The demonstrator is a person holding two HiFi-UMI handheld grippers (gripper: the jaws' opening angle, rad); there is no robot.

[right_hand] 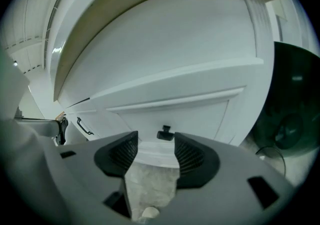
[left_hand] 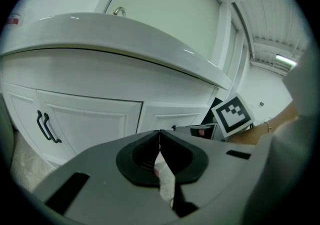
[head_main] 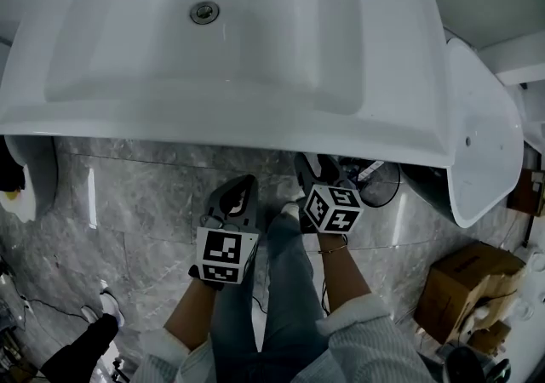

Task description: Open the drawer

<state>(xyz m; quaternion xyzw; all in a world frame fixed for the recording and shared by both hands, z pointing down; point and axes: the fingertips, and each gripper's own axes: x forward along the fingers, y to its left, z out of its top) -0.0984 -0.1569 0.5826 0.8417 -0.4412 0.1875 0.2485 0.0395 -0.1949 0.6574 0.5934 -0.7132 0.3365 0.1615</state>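
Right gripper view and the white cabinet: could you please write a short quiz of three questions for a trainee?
1. True or false: the fingers of the left gripper are closed together, with nothing between them.
2. In the right gripper view, what shows ahead, between the open fingers of the right gripper? A: a small black handle; B: a red cup; C: a towel.
3. Fill in: the sink is ___ in colour.
Key: 1 true; 2 A; 3 white.

A white washbasin [head_main: 400, 75] fills the upper frame of the head view, its round drain [head_main: 204, 12] near the top centre. Below it lies grey marble floor [head_main: 145, 220]. A black fan [head_main: 379, 181] stands right of centre, and a cardboard box [head_main: 473, 288] sits at lower right.
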